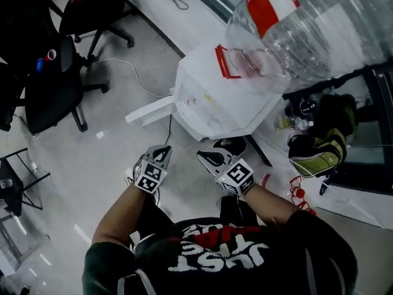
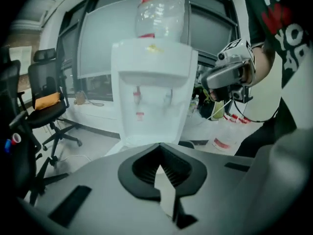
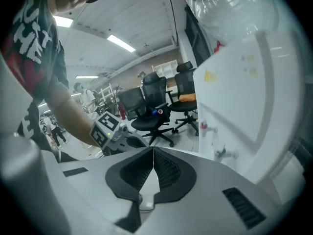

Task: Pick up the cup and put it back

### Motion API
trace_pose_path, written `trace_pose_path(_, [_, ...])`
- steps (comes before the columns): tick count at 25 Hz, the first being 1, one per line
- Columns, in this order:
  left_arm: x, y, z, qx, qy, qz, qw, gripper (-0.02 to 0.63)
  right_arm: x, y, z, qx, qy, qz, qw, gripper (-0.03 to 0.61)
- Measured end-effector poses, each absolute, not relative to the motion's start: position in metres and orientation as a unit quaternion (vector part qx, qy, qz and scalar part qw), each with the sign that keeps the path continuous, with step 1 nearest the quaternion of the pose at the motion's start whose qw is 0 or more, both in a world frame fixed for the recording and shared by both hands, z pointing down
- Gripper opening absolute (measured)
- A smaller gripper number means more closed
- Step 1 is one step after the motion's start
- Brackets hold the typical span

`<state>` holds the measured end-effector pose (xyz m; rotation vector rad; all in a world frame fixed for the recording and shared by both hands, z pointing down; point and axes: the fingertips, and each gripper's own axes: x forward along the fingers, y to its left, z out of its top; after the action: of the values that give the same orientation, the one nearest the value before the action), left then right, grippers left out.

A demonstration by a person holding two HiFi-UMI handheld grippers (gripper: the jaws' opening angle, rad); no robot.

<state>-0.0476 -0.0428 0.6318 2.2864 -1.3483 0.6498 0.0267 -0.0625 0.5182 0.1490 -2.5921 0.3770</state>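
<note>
I see no cup in any view. A white water dispenser [image 1: 215, 97] with a big clear bottle [image 1: 307, 29] on top stands in front of me. My left gripper [image 1: 161, 155] and right gripper [image 1: 206, 157] hang side by side a little short of its front. In the left gripper view the left gripper [image 2: 159, 151] is shut with nothing between its pads, and it points at the dispenser [image 2: 151, 87] and its two taps. In the right gripper view the right gripper [image 3: 153, 153] is shut and empty too, with the dispenser [image 3: 254, 97] to its right.
Black office chairs [image 1: 55, 72] stand on the floor at the left. A black and yellow bag [image 1: 319, 140] lies right of the dispenser. A white cable [image 1: 132, 72] runs over the floor. An empty water bottle [image 2: 225, 142] lies beside the dispenser's foot.
</note>
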Motion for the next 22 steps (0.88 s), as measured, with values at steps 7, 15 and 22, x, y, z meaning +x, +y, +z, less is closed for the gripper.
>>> trace_pose_path(7, [-0.036, -0.041, 0.42, 0.839, -0.493, 0.167, 0.158, 0.008, 0.041, -0.078, 0.358, 0.081, -0.969, 0.11, 0.207, 0.034])
trace_pose_path(15, [0.011, -0.052, 0.233, 0.86, -0.493, 0.083, 0.102, 0.008, 0.088, -0.085, 0.213, 0.092, -0.98, 0.077, 0.159, 0.034])
trace_pose_path(22, [0.034, -0.059, 0.172, 0.861, -0.498, 0.067, 0.079, 0.008, 0.118, -0.092, 0.167, 0.098, -0.983, 0.08, 0.133, 0.033])
